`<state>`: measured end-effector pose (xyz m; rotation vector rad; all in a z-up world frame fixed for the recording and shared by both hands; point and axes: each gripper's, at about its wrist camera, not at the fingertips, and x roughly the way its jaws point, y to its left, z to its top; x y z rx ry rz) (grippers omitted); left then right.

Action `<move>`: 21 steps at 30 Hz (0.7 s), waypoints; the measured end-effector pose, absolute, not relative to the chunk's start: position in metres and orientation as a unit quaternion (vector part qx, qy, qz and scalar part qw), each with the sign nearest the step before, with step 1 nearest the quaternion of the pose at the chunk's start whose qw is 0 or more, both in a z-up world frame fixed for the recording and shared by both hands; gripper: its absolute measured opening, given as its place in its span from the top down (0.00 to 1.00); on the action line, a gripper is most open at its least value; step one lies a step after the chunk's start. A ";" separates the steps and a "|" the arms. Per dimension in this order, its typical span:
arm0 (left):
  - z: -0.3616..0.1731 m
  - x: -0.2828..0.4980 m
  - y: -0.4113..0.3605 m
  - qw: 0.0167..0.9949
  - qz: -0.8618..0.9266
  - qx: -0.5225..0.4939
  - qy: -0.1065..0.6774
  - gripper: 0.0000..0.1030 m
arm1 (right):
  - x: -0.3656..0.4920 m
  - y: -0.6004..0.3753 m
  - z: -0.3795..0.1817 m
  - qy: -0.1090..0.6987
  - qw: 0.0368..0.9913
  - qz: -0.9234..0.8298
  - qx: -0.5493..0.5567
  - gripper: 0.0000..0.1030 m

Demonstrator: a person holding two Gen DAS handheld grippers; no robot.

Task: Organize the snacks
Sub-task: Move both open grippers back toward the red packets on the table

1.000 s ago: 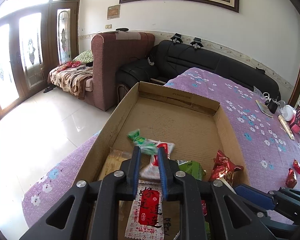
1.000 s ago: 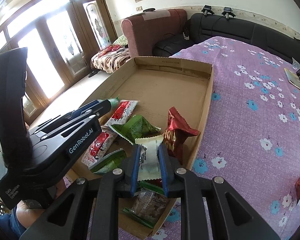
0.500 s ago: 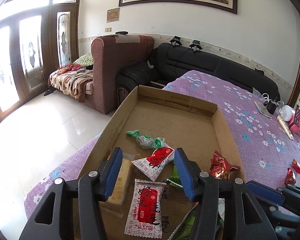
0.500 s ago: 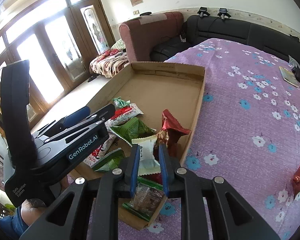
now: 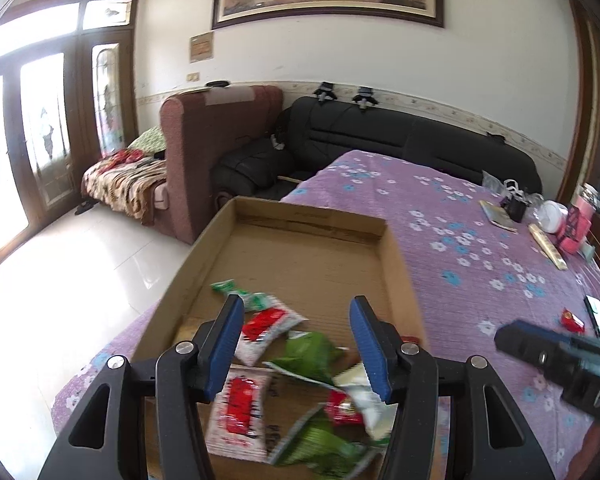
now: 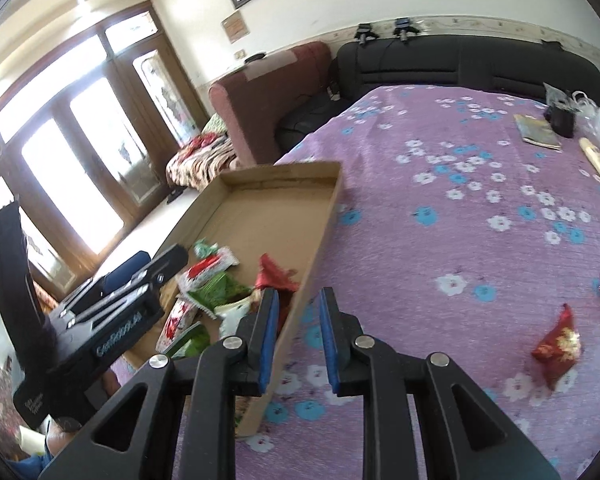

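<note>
Here I hold both tongs spread and empty: left tongs [image 5: 296,344] over the box [image 5: 400,276], right tongs [image 6: 298,340] at its rim.

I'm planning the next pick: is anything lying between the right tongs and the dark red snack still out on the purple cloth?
Nothing visible does. The right tongs are open over the cardboard box wall, and only bare flowered cloth lies between them and the dark red snack.
</note>
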<state>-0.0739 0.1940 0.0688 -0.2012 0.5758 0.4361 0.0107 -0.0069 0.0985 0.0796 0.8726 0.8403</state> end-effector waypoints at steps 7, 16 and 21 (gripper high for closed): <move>0.083 -0.062 0.147 0.943 0.169 -0.064 0.279 0.38 | 0.043 -0.076 0.115 0.399 0.848 0.342 0.074 0.73; 0.087 -0.041 0.075 0.947 0.107 -0.005 0.304 0.37 | 0.099 -0.179 0.106 0.385 0.885 0.242 0.101 0.73; 0.084 -0.030 0.042 0.942 0.071 0.018 0.326 0.34 | 0.127 -0.232 0.077 0.400 0.880 0.202 0.160 0.73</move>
